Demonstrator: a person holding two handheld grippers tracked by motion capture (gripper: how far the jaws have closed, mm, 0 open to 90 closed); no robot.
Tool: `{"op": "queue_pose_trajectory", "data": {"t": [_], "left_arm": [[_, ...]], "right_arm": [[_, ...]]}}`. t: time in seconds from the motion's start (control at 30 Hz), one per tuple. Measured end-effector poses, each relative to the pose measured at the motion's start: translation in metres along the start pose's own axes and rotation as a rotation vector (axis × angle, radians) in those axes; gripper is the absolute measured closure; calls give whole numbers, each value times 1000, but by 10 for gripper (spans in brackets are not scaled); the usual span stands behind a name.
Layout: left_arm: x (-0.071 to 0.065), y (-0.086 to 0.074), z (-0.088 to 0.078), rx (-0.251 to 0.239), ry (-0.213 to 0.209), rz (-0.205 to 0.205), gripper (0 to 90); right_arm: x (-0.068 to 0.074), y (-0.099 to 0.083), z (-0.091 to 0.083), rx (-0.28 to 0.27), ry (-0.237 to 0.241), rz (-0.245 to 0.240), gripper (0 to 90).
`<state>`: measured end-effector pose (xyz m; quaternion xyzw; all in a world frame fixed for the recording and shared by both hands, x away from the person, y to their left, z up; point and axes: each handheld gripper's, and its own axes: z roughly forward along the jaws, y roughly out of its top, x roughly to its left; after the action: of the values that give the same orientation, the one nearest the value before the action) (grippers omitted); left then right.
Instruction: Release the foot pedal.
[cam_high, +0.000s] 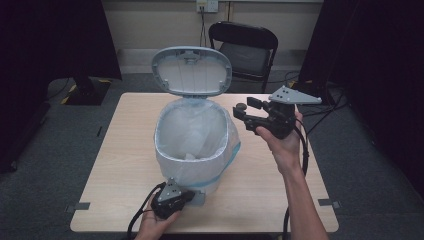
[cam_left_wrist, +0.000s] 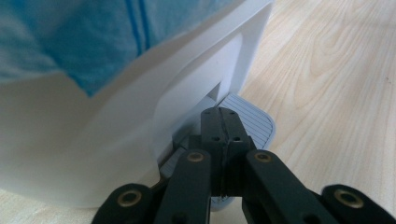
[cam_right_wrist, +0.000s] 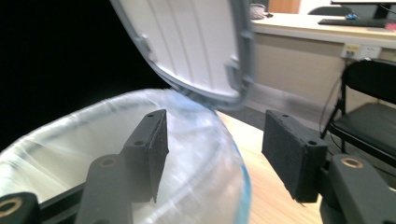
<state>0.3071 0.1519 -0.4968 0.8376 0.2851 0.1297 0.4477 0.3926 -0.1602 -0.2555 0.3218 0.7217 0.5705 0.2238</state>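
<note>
A white pedal bin (cam_high: 192, 150) stands in the middle of the high view on a light wooden table (cam_high: 300, 200), and its grey lid (cam_high: 191, 70) is raised upright behind the mouth. A thin bag liner (cam_high: 172, 127) with a blue band covers the rim. In the lower centre of that view the left gripper (cam_high: 172, 197) has its jaws clenched together, with nothing between them, and its tips press on the grey ribbed pedal (cam_left_wrist: 250, 119) at the foot of the bin. The left gripper view shows this well: the joined tips (cam_left_wrist: 221, 123) lie on the pedal just beside the white wall.

The right gripper (cam_high: 244, 111) is at the right of the bin, above the rim, with jaws released and apart. In its own view the two pads (cam_right_wrist: 156, 144) are empty, and the liner rim lies below them.

To do this step well, I think the left gripper should keep a steady push straight down on the pedal, so that the lid does not fall. The right gripper should then approach the rim slowly, because the liner is thin and can tear or slip.

The raised lid is close to the right gripper and could be hit. A black folding chair (cam_high: 247, 47) stands behind the table, well apart, and cables (cam_high: 305, 155) hang from both grippers.
</note>
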Motion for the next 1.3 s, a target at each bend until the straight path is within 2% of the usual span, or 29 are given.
{"op": "queue_pose_trajectory", "data": {"t": [0.17,0.4,0.7,0.83,0.87,0.97,1.07,1.1,1.17,1.23,1.27,1.3], "left_arm": [[-2,0,0,1,15,10,900],[-2,1,0,3,12,1,900],[-1,1,-2,-2,3,-5,881],[0,2,-5,-15,-5,-9,877],[-1,2,-5,-18,-8,-14,877],[1,3,-7,-24,-14,-15,877],[0,5,-10,-33,-7,-24,875],[2,5,-11,-44,-28,-22,868],[1,5,-12,-54,-25,-69,850],[0,5,-12,-55,-22,-66,848],[2,5,-13,-49,-14,-29,845],[-1,5,-13,-51,-18,-60,842]], "right_arm": [[-12,-18,-7,36,-56,14,394],[-27,-51,-14,81,-117,51,399],[-41,-93,-26,158,-165,94,407],[-46,-114,-29,170,-179,130,383],[-49,-124,-29,196,-177,148,375],[-52,-141,-29,226,-185,186,352],[-54,-161,-29,271,-203,197,335],[-54,-166,-30,282,-210,203,330],[-56,-180,-32,309,-227,208,323],[-57,-198,-33,347,-245,222,320],[-57,-205,-34,360,-254,224,319],[-57,-212,-34,379,-262,221,316]]}}
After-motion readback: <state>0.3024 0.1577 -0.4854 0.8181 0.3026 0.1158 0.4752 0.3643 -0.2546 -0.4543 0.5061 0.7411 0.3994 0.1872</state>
